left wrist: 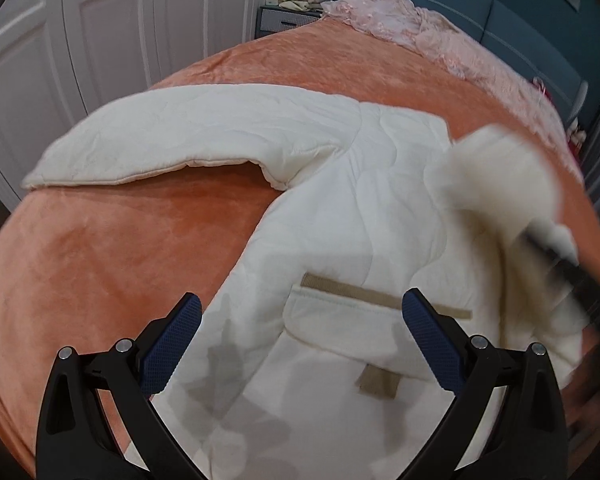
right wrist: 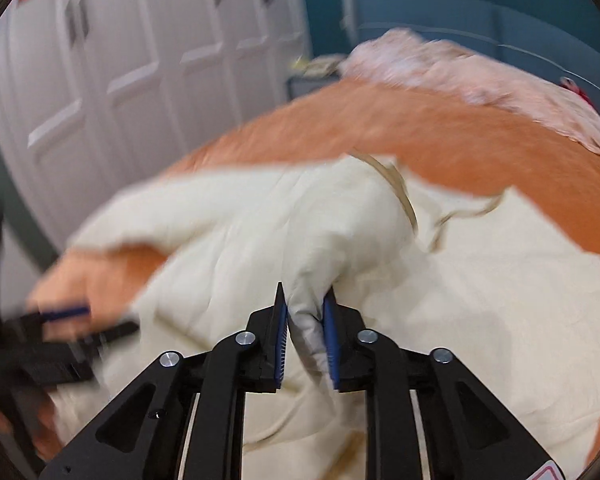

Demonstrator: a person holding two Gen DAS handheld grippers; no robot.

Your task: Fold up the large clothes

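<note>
A large cream quilted coat (left wrist: 340,216) with tan pocket trim (left wrist: 352,290) lies spread on an orange bedspread (left wrist: 100,248). One sleeve (left wrist: 172,136) stretches out to the left. My left gripper (left wrist: 302,312) is open and empty, hovering above the coat's pocket area. My right gripper (right wrist: 306,316) is shut on a bunched fold of the coat (right wrist: 284,216), lifting it; it shows blurred at the right of the left wrist view (left wrist: 560,256). The left gripper shows blurred at the left of the right wrist view (right wrist: 60,320).
A pink ruffled blanket (left wrist: 412,28) lies at the bed's far end against a teal headboard (left wrist: 460,4). White wardrobe doors (left wrist: 80,28) stand to the left. A bedside cabinet (left wrist: 288,20) holds small items.
</note>
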